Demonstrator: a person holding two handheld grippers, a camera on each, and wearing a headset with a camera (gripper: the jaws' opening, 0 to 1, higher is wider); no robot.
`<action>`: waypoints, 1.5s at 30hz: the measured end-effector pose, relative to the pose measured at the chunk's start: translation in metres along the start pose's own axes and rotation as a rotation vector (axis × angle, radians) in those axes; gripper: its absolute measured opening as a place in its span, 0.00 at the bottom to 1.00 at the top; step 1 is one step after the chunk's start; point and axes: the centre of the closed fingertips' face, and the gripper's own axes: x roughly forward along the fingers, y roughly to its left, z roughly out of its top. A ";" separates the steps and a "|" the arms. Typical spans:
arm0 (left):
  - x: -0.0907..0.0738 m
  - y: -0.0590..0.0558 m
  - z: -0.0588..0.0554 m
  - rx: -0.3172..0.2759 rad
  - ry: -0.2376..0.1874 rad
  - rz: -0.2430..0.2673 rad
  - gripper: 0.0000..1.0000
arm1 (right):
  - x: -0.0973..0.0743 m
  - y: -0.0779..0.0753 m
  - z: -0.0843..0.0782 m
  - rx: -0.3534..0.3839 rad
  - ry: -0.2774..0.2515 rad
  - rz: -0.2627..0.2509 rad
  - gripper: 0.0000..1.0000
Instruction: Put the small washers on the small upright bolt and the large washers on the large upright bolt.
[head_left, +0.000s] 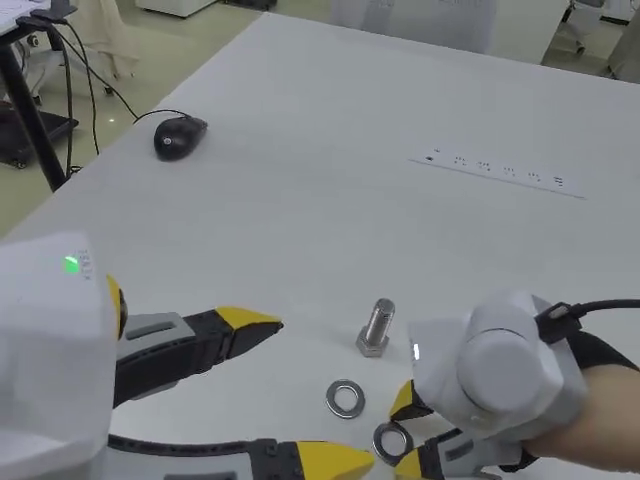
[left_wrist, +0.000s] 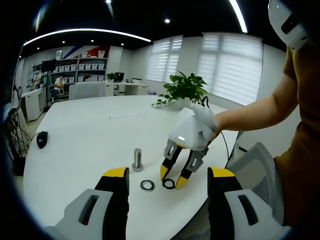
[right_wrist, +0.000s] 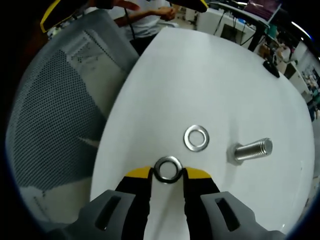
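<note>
One steel bolt (head_left: 375, 328) stands upright on the white table (head_left: 330, 210), head down. Just in front of it a flat washer (head_left: 345, 398) lies loose. A second washer (head_left: 392, 440) lies near the table's front edge, and my right gripper (head_left: 402, 432) is shut on its rim. In the right gripper view this washer (right_wrist: 167, 169) sits between the yellow fingertips (right_wrist: 137, 173), with the loose washer (right_wrist: 196, 138) and the bolt (right_wrist: 250, 150) beyond it. My left gripper (head_left: 305, 392) hovers at the left, open and holding nothing, pointing at the bolt (left_wrist: 137, 159).
A black mouse (head_left: 180, 135) with its cable lies at the far left of the table. A white power strip (head_left: 497, 170) lies at the far right. A grey mesh chair (right_wrist: 60, 100) stands off the table's front edge. A potted plant (left_wrist: 185, 87) stands at the far end.
</note>
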 end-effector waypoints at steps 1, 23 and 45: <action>0.000 0.001 0.000 -0.001 -0.001 0.004 0.63 | 0.000 0.000 0.000 -0.001 0.001 0.002 0.27; 0.001 0.004 -0.001 -0.016 -0.005 0.015 0.63 | 0.000 -0.001 0.001 0.004 0.016 0.009 0.22; 0.007 0.007 -0.004 -0.020 0.008 0.007 0.62 | -0.046 -0.041 0.003 0.030 -0.002 -0.078 0.22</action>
